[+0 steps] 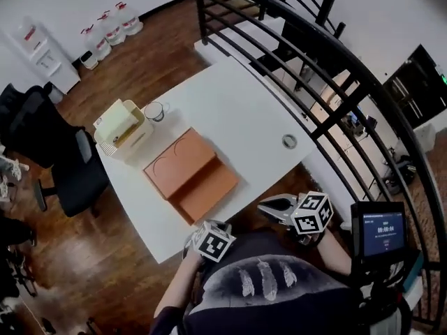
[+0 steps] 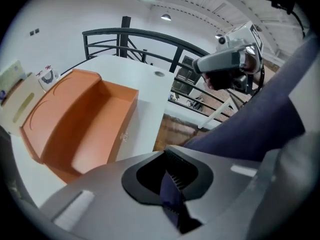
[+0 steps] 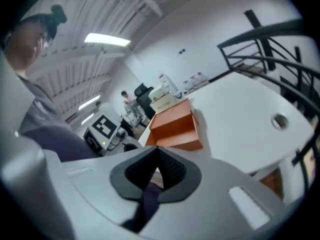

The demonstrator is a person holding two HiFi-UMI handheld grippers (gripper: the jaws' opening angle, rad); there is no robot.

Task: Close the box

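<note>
- Our left gripper had its jaws drawn together with nothing between them. Only our own dark clothing showed behind the ribbed pads.
- Our right gripper was the same, pads met and empty.
- We held both close against the body, off the near edge of the table and touching nothing on it.
- The box lay open on the table, well ahead of both grippers. It sat ahead and to the left of the left gripper's jaws and almost straight ahead of the right gripper's.
- From either gripper, the walled tray half was the nearer part. The lid half, marked with curved lines, lay folded back beyond it. The tray looked empty to us.
- We judged the box stiff and light, with flat, smooth orange panels that kept their shape. An empty box like that would probably slide on the smooth tabletop if pushed rather than lifted.
- We thought the best hold was the lid's free edge, the one farthest from the grippers. Pinching the thin panel there, or hooking a jaw under it, would let us swing it over the hinge line.
- The other gripper could press on the tray's near wall, where we saw a small clasp, to stop the box from skidding.
</note>
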